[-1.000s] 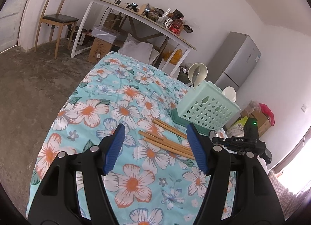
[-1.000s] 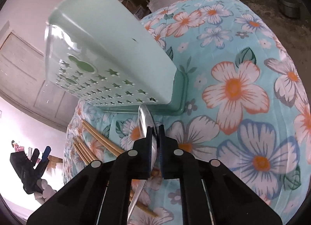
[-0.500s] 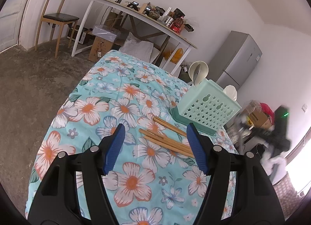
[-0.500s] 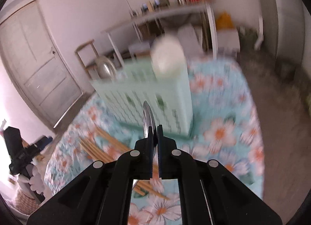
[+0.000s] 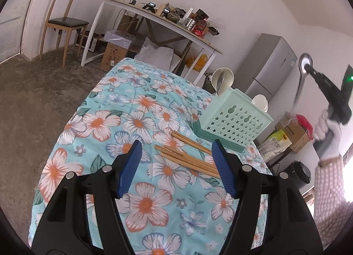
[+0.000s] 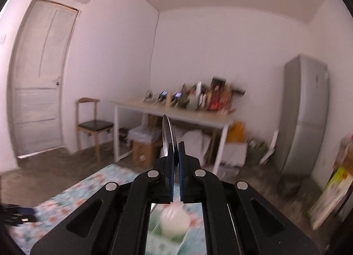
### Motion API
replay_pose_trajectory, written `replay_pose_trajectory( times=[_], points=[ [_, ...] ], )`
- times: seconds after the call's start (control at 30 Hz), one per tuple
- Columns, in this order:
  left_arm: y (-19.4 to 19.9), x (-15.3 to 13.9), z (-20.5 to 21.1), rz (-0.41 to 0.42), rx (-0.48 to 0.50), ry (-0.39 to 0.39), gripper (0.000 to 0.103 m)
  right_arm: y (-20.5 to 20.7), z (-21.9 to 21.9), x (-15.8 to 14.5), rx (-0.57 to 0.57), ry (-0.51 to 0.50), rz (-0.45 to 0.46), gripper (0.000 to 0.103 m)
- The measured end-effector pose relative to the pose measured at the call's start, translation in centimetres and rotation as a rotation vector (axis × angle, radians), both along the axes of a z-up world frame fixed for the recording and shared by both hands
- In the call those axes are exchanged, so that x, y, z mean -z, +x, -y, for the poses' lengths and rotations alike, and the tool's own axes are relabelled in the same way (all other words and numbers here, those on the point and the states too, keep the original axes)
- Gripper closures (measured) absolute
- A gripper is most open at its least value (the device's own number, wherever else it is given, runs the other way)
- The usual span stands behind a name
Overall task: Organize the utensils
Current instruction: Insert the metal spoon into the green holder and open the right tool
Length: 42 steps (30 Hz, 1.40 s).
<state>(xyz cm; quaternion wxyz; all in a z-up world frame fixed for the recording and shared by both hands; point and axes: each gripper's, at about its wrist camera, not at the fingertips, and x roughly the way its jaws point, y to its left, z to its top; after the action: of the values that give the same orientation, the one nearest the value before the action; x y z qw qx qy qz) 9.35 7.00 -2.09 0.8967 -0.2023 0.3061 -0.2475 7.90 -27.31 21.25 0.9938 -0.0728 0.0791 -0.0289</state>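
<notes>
My right gripper (image 6: pixel 175 144) is shut on a metal spoon (image 6: pixel 167 129), bowl pointing up. In the left wrist view it (image 5: pixel 308 71) is raised high above and to the right of the mint green utensil basket (image 5: pixel 233 122), with the spoon (image 5: pixel 301 83) hanging down from it. The basket holds a white ladle (image 5: pixel 222 78) and a white spoon (image 5: pixel 260 101). Several wooden chopsticks (image 5: pixel 187 155) lie on the floral cloth in front of the basket. My left gripper (image 5: pixel 176 164) is open and empty, hovering above the cloth near the chopsticks.
The floral-cloth table (image 5: pixel 110 122) drops off to concrete floor at left. A white desk (image 5: pixel 158 21) with clutter, a wooden chair (image 5: pixel 64 23) and a grey fridge (image 5: pixel 269 67) stand behind. Boxes and bags (image 5: pixel 286 136) lie beyond the basket.
My right gripper has lifted the spoon from the cloth beside the basket to high above it, tilting upward. My left gripper has stayed nearly still and open.
</notes>
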Motion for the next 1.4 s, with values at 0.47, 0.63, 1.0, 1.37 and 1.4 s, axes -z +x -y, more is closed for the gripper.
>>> replay_pose_trajectory(
  times=[0.47, 0.63, 1.0, 1.37, 1.4],
  points=[
    [1.1, 0.6, -0.2, -0.031, -0.025, 0.034, 0.041, 5.2, 0.4, 4.9, 0.014, -0.045, 0.003, 0.099],
    [1.4, 0.7, 0.2, -0.038, -0.021, 0.04, 0.041, 5.4, 0.8, 5.7, 0.015, -0.04, 0.013, 0.099],
    [1.5, 0.8, 0.2, -0.043, -0.031, 0.051, 0.041, 4.4, 1.1, 8.8, -0.003, -0.037, -0.025, 0.098],
    [0.3, -0.4, 0.5, -0.019, -0.03, 0.051, 0.041, -0.6, 3.1, 8.5, -0.042, 0.141, -0.037, 0.05],
    [0.1, -0.5, 0.6, -0.016, -0.029, 0.049, 0.041, -1.4, 3.6, 8.2, -0.042, 0.173, -0.035, 0.049]
  ],
)
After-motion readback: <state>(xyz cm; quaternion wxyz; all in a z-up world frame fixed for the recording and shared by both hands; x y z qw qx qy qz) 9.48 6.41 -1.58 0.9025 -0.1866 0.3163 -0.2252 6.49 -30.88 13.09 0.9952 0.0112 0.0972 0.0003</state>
